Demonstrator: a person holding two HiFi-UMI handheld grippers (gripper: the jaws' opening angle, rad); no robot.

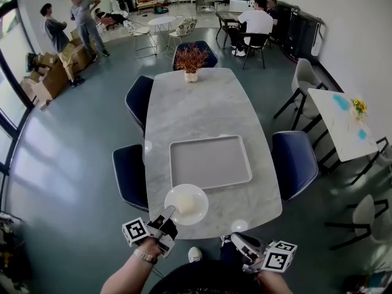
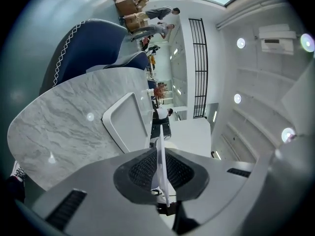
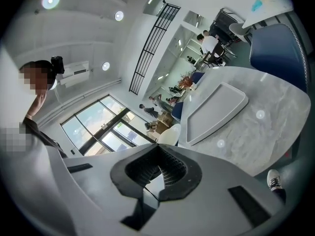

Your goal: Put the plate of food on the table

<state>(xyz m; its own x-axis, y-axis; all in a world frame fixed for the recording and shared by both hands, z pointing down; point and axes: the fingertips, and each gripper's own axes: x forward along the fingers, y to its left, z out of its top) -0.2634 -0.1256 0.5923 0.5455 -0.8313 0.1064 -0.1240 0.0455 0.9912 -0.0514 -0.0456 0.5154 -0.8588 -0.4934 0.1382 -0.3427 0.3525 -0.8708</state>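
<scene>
table [image 1: 196,109]: grey-white marble, long, running from near to far.
tray [image 1: 210,162]: grey, rectangular, bare, flat on the near half of the table.
plate [image 1: 199,192]: white, round, at the table's near edge, just near of the tray; cannot tell whether it rests on the top or hangs just above it.
food [image 1: 185,205]: pale lump in the middle of the plate.
left gripper [image 1: 168,212]: clamped on the plate's near-left rim; in its own view the rim [image 2: 161,156] shows edge-on between the pads.
right gripper [image 1: 236,237]: off the near-right corner of the table, apart from the plate; jaws together, nothing between them [image 3: 158,149].
plant [image 1: 191,59]: reddish dry sprigs in a white pot at the table's far end.
chairs [image 1: 294,162]: dark blue, along both long sides.
people [image 1: 86,22]: standing and seated far off.
</scene>
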